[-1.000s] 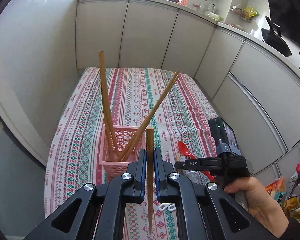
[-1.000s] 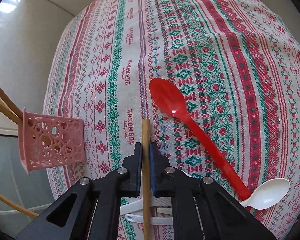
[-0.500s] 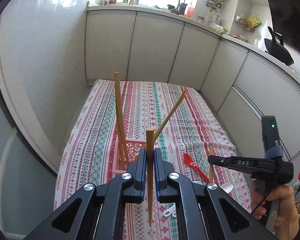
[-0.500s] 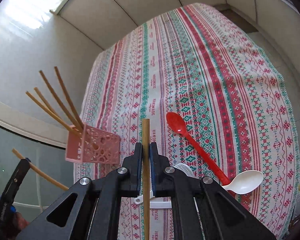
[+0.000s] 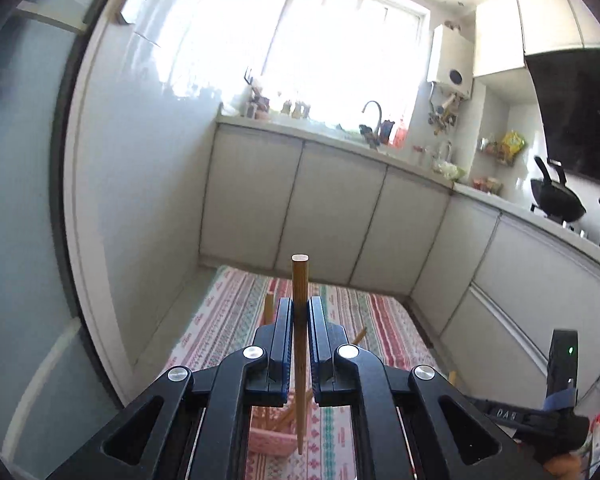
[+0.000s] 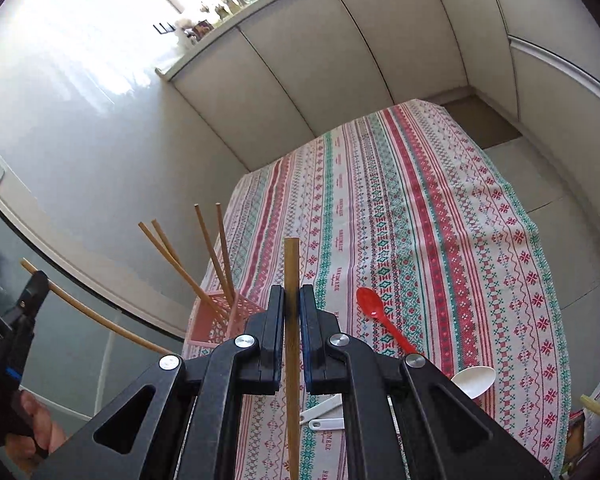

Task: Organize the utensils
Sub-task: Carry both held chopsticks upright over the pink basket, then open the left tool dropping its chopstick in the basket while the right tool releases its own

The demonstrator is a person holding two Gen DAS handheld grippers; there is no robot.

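My left gripper is shut on a wooden chopstick and holds it upright, high above the pink basket. My right gripper is shut on another wooden chopstick, raised above the table. The pink basket stands at the table's left edge with several chopsticks leaning in it. A red spoon and a white spoon lie on the patterned tablecloth. The left gripper also shows in the right wrist view.
White cabinets surround the table. White plastic utensils lie on the cloth under my right gripper. A counter with a sink tap and a black wok runs behind.
Both grippers have risen well above the table, each still holding its chopstick. The left wrist view has tilted up toward the window and counter.
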